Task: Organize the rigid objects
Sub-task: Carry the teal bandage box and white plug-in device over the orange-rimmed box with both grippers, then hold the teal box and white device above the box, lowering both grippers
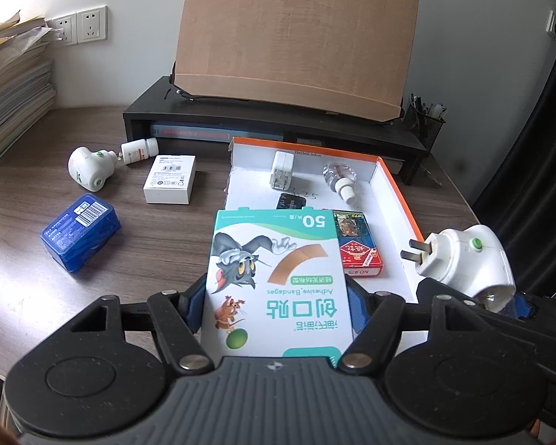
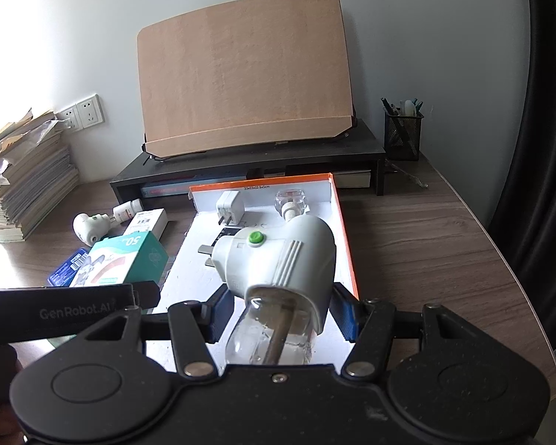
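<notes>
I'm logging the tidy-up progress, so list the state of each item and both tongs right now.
Left tongs: shut on bandage box, held above tray's near edge.
Right tongs: shut on plug-in vaporizer, held over tray.
Tray: open.
White charger: in tray.
Clear bottle: in tray, on its side.
Card deck: in tray, flat.
Second vaporizer: on desk.
Pill bottle: on desk, lying down.
White box: on desk.
Blue box: on desk.

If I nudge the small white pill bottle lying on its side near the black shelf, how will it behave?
The small white pill bottle is round and lies on its side on the wooden desk, so it would probably roll. Its plastic-looking body seems rigid and likely light, so a gentle push may send it skidding.
</notes>
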